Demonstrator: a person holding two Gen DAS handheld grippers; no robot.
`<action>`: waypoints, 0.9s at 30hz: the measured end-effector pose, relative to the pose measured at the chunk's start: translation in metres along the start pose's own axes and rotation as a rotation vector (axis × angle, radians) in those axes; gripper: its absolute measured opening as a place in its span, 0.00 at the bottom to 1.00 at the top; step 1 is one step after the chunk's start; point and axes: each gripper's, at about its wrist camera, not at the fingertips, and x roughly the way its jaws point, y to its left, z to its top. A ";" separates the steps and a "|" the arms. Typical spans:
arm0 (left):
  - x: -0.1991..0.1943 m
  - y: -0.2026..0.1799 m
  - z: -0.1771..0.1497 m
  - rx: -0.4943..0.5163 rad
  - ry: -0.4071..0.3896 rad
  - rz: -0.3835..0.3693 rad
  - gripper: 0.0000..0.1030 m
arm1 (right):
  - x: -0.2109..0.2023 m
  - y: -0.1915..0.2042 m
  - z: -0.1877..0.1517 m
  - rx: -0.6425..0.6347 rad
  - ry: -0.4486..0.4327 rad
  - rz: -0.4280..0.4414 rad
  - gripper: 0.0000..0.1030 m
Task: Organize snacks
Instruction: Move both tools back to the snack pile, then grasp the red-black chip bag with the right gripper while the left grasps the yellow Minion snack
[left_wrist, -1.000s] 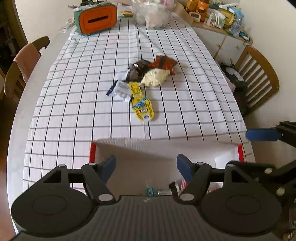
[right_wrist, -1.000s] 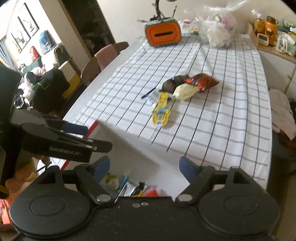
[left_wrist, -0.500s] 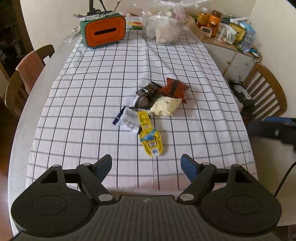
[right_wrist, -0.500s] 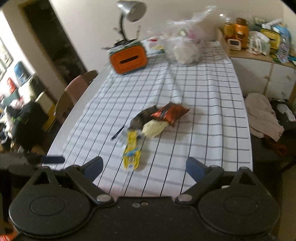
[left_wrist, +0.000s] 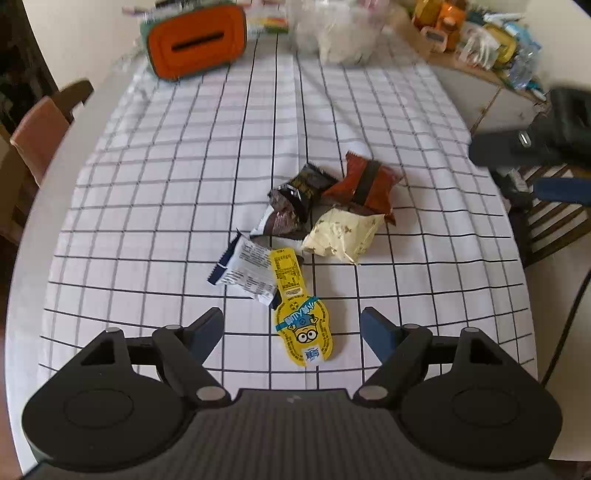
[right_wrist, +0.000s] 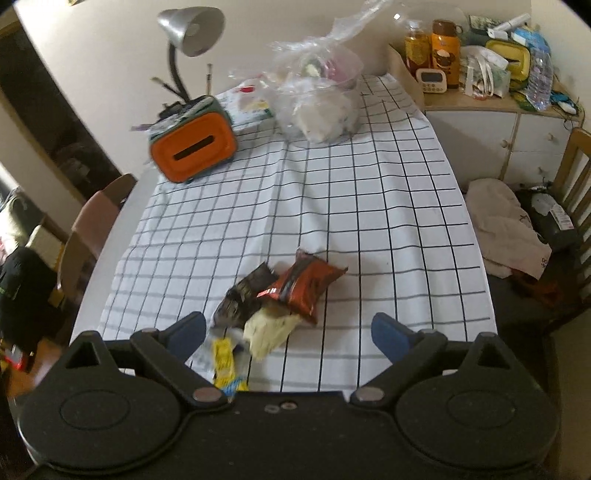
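Both claws spread wide, nothing gripped: left gripper (left_wrist: 291, 332), right gripper (right_wrist: 288, 334). 5 snack packets clustered mid checked tablecloth (left_wrist: 155, 192): yellow packet (left_wrist: 301, 325) nearest, white packet (left_wrist: 247, 271) to its left, cream (left_wrist: 341, 236), dark (left_wrist: 295, 199), red (left_wrist: 364, 184) farther.

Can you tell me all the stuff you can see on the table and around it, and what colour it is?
yellow cartoon snack packet: 1, yellow, nearest in the pile.
white packet: 1, white with blue edge, partly under the yellow one.
cream packet: 1, pale cream, right side of the pile.
red packet: 1, red-brown, far right of the pile.
dark packets: looks like 2, black and brown, far left of the pile.
tablecloth: 1, white with black grid, over the table.
orange box: 1, orange front, far end.
plastic bag: 1, clear, far end.
lamp: 1, silver, behind the box.
chairs: at least 2, wooden, either side.
left claw: open, empty.
right claw: open, empty.
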 end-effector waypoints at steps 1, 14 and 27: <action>0.007 0.000 0.004 -0.006 0.013 0.006 0.79 | 0.008 -0.001 0.005 0.012 0.007 -0.008 0.93; 0.084 0.003 0.031 -0.099 0.233 0.078 0.79 | 0.116 -0.013 0.036 0.162 0.122 -0.077 0.92; 0.129 -0.014 0.023 -0.072 0.347 0.093 0.62 | 0.178 -0.022 0.039 0.238 0.197 -0.099 0.88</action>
